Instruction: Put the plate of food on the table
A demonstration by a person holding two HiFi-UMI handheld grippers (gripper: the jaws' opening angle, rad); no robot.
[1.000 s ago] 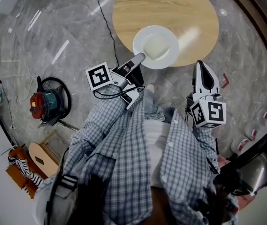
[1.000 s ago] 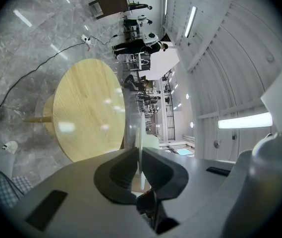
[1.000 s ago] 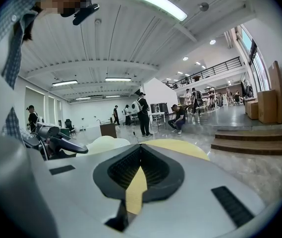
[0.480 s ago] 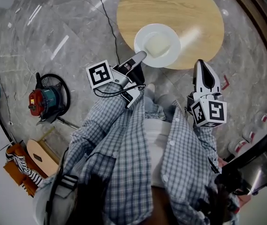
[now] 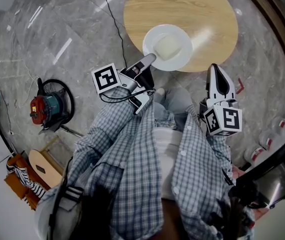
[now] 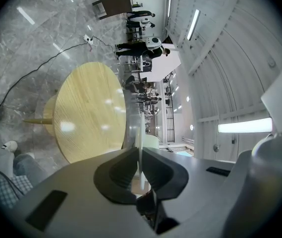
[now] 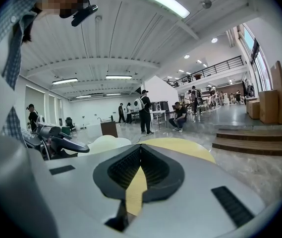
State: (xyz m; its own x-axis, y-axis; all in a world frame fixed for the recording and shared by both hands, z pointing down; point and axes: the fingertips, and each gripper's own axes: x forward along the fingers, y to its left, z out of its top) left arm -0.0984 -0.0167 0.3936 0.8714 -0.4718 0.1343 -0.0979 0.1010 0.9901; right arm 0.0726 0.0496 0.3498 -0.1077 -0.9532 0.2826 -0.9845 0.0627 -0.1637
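Observation:
A white plate (image 5: 167,46) with a pale lump of food (image 5: 168,45) hangs over the near edge of the round wooden table (image 5: 182,9); I cannot tell whether it rests on the top. My left gripper (image 5: 151,59) is shut on the plate's near-left rim. In the left gripper view the rim (image 6: 139,150) runs edge-on between the pads, with the table (image 6: 88,113) behind it. My right gripper (image 5: 217,74) hovers off the table's near right edge, shut and empty. In the right gripper view its jaws (image 7: 141,148) meet before the table (image 7: 185,148) and the plate (image 7: 106,144).
A black cable (image 5: 113,19) crosses the marble floor left of the table. A red machine (image 5: 49,109) and a wooden board (image 5: 42,168) lie at lower left. A dark screen-like object (image 5: 272,176) is at lower right. People (image 7: 144,112) and steps (image 7: 254,140) are far off.
The plate and left gripper have edged slightly farther over the table. A knee has come forward below the table edge. The right gripper has barely moved.

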